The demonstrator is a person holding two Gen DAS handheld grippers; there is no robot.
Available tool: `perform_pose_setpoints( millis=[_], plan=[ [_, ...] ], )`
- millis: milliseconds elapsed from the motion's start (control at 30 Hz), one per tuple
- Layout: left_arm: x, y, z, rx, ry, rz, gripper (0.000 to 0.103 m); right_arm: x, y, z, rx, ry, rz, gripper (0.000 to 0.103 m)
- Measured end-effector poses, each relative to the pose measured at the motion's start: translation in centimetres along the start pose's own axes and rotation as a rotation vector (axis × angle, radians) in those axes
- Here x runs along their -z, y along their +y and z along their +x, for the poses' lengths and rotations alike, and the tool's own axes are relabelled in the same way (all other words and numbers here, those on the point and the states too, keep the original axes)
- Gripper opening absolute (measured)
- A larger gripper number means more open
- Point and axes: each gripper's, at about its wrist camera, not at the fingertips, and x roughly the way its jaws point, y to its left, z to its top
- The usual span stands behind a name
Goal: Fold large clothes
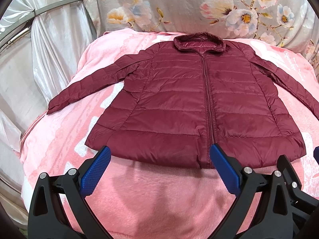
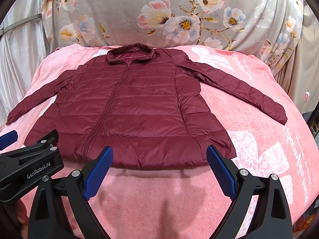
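A maroon quilted jacket (image 1: 187, 99) lies flat and zipped on a pink blanket, collar at the far end, both sleeves spread out to the sides. It also shows in the right wrist view (image 2: 135, 107). My left gripper (image 1: 159, 155) is open and empty, hovering just short of the jacket's near hem, left of the zipper. My right gripper (image 2: 159, 155) is open and empty, just short of the hem's right half. The left gripper's body (image 2: 30, 163) shows at the lower left of the right wrist view.
The pink blanket (image 1: 151, 195) with white print covers the bed. A grey floral fabric (image 1: 199, 6) rises behind the collar. A pale satin curtain (image 1: 39, 59) hangs at the left. A dark gap (image 2: 311, 119) borders the bed's right edge.
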Motion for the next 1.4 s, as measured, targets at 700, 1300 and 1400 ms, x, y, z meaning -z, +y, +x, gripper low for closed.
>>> perform_pose_setpoints(
  millis=[700,1300,1400],
  plan=[
    [0.6,2.0,-0.5,-0.023,0.005,-0.026,0.097,0.0,1.2,-0.4,-0.065,-0.004,-0.008,0.093],
    [0.6,2.2,-0.6,-0.024,0.006,-0.027,0.097,0.0,1.1,-0.3,-0.069,-0.004,-0.006,0.093],
    [0.5,2.5,-0.6,-0.024,0.006,-0.031,0.097,0.0,1.2,-0.3,-0.068,-0.005,-0.007,0.093]
  ],
)
